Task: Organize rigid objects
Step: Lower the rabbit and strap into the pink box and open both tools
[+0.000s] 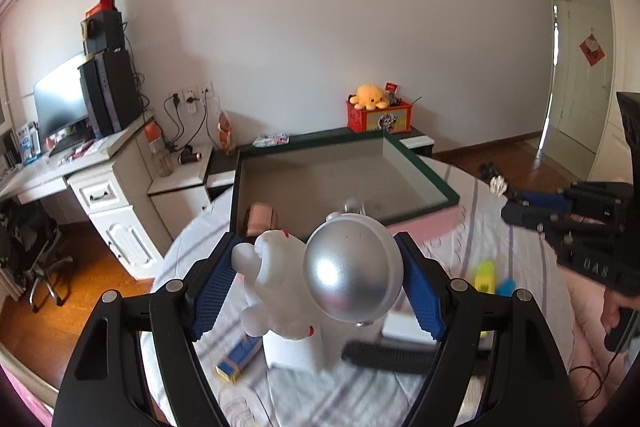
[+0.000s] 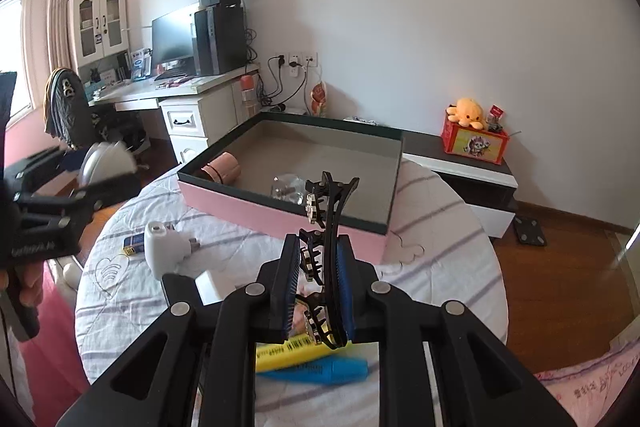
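My left gripper [image 1: 318, 267] is shut on a white astronaut figure with a silver helmet [image 1: 344, 275], held above the round table in front of the pink box [image 1: 344, 183]. My right gripper [image 2: 318, 271] is shut on a black hair clip with rhinestones [image 2: 326, 227], held near the box's [image 2: 280, 215] front wall. Inside the box lie a copper-coloured cylinder [image 2: 222, 167] and a clear glass object [image 2: 286, 187]. The right gripper shows at the right of the left wrist view [image 1: 516, 207]; the left gripper shows at the left of the right wrist view [image 2: 96, 183].
On the striped tablecloth [image 2: 440, 227] lie a white plug-like device [image 2: 162, 251], a small blue box [image 2: 134, 243], a white block [image 2: 210, 285], and yellow [image 2: 288, 349] and blue markers [image 2: 320, 369]. A black comb [image 1: 384, 355] lies below the left gripper. Desk and low cabinet stand behind.
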`<action>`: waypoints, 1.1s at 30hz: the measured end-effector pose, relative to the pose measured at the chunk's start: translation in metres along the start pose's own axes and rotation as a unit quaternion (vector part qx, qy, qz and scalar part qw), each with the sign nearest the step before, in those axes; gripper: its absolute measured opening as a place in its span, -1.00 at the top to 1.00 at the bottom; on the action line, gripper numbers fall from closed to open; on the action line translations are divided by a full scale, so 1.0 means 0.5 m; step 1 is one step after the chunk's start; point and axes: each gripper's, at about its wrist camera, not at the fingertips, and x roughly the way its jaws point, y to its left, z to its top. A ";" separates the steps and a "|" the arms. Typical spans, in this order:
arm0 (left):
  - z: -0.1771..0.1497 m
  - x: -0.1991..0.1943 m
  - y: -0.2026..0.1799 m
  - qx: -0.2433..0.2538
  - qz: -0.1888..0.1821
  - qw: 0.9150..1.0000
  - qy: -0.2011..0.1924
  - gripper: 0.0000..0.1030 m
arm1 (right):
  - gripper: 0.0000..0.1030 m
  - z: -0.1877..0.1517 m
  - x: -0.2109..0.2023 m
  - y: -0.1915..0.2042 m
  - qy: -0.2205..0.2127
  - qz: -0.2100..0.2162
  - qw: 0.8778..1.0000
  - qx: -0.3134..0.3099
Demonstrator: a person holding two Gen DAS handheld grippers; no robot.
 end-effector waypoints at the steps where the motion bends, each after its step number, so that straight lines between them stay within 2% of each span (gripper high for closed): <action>1: 0.010 0.007 0.000 0.003 0.001 1.000 -0.001 -0.52 | 0.65 0.005 0.005 0.000 0.000 0.001 1.000 -0.002; 7: 0.070 0.072 0.014 0.010 -0.006 1.000 0.006 -0.52 | 0.65 0.045 0.052 -0.006 0.004 0.006 1.000 -0.007; 17: 0.135 0.263 0.044 0.016 -0.003 0.998 0.064 -0.52 | 0.65 0.113 0.195 -0.042 0.036 0.011 0.999 -0.012; 24: 0.120 0.366 0.040 0.022 -0.002 0.994 0.109 -0.52 | 0.65 0.106 0.300 -0.055 0.077 0.013 0.997 -0.015; 33: 0.094 0.415 0.044 0.030 0.008 0.990 0.141 -0.52 | 0.65 0.086 0.346 -0.065 0.105 0.006 0.994 -0.020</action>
